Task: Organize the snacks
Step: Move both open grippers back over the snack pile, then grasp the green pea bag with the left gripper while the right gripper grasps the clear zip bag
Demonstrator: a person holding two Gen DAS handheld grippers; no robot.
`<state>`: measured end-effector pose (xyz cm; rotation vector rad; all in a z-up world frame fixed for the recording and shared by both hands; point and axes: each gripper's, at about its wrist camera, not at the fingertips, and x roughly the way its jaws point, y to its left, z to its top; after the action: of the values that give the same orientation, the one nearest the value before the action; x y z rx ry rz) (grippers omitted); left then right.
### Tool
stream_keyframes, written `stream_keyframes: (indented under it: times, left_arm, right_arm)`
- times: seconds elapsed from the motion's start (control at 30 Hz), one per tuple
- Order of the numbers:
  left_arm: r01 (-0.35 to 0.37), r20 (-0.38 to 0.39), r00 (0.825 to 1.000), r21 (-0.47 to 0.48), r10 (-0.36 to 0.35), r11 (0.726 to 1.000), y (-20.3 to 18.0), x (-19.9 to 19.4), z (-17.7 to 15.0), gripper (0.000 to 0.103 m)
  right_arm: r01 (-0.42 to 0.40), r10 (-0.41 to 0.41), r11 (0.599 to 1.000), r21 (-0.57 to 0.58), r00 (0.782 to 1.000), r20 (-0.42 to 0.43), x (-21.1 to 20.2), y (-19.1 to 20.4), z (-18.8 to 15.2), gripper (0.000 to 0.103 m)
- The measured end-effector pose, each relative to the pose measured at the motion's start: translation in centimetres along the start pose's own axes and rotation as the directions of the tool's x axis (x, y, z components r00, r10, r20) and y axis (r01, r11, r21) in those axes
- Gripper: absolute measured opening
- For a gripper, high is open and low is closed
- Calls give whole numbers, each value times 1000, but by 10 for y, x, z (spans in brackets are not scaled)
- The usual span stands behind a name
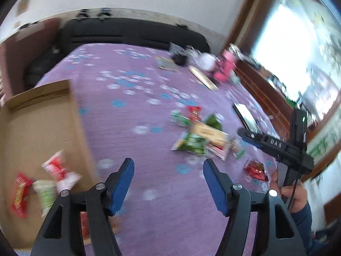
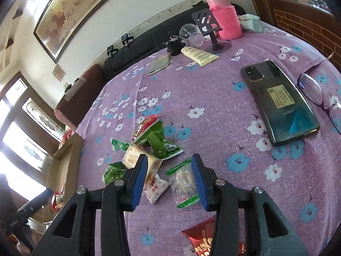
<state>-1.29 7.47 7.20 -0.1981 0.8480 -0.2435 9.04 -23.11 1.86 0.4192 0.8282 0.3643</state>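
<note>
With both the left gripper (image 1: 168, 183) and right gripper (image 2: 169, 179) spread and empty, the snack packets (image 2: 149, 147) look light, crinkly and slippery, best pinched at a flat sealed edge.

Both wrist views angled down, sharing snack pile (image 1: 200, 136)

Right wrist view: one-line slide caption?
Open right gripper over a snack pile on the floral tablecloth, nothing held; phone and pink bottle beyond.
</note>
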Motion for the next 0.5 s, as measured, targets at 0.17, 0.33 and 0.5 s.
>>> stream_keyframes:
  times: [0.17, 0.33, 0.5]
  left_arm:
    - [-19, -49, 999, 71, 23, 997, -35, 37, 9, 70]
    - [-43, -66, 997, 90, 49, 995, -42, 54, 16, 70]
    - [-60, -87, 994, 95, 68, 994, -42, 73, 21, 70]
  right_arm:
    - [-24, 24, 1000, 20, 1000, -1, -3, -6, -1, 41]
    - [-48, 48, 999, 20, 999, -13, -4, -2, -3, 41]
    - [-52, 52, 999, 15, 999, -5, -7, -1, -4, 41]
